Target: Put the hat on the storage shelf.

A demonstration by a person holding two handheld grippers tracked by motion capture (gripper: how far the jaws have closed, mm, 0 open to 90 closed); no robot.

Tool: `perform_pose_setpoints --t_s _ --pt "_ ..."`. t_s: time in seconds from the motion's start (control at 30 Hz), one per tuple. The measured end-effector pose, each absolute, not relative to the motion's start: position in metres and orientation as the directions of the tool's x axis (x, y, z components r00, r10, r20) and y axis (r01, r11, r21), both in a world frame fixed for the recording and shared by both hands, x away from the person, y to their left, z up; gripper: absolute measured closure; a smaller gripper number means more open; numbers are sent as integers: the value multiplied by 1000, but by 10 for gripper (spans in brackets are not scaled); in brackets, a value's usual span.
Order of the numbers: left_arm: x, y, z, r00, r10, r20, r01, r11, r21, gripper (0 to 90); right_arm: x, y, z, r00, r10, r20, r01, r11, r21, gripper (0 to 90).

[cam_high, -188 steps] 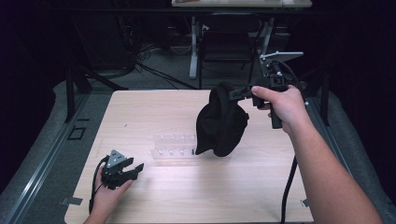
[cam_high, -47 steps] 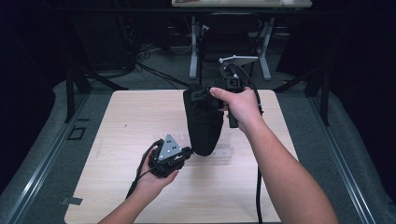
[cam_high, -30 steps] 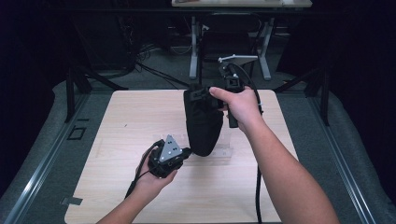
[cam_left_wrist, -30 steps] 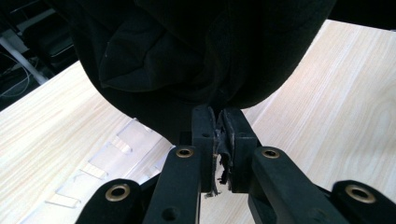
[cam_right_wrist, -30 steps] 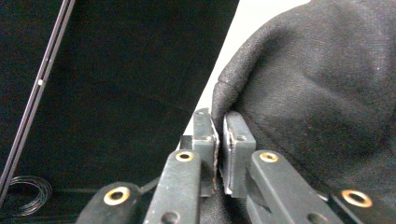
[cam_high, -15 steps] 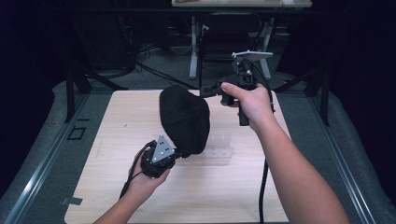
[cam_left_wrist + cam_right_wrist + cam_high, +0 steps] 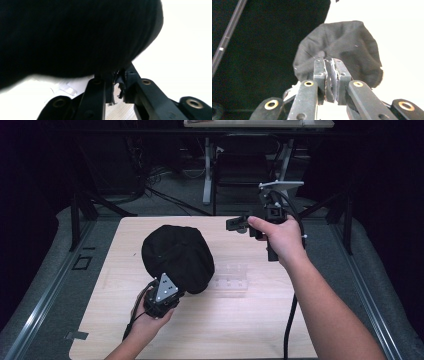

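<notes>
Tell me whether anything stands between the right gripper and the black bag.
Nothing visible does: only open air lies between the right gripper and the bag. The clear tray lies lower, on the table.

The table (image 7: 250, 320) is evenly lit amid dark surroundings (both gripper views blow it out to white glare).

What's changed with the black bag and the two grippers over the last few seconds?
The right gripper has let go of the black cloth bag and drawn back, shut. The left gripper, idle at first, came in and now pinches the bag's edge, its jaws opening slightly. The bag swung from hanging upright to slumping left on the table. The clear plastic tray stayed put.
</notes>
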State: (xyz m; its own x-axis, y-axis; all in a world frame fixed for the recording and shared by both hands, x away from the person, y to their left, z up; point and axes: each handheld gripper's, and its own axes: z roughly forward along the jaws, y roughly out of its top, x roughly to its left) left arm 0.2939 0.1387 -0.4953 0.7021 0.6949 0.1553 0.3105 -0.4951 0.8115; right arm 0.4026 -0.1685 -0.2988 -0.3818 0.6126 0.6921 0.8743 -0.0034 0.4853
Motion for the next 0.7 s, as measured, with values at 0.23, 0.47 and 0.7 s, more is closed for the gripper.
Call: perform_pose_setpoints --t_s 0.23,0.47,0.7 --pt "291 165 -497 665 743 79 361 -412 837 653 389 -185 -308 -395 671 628 852 12 523 822" --pt "287 190 -506 649 761 9 386 -339 858 512 367 -201 -326 -411 754 513 809 42 586 793" --pt "286 200 -516 631 775 -33 401 -290 869 488 338 -213 -361 -441 820 364 736 99 670 701"
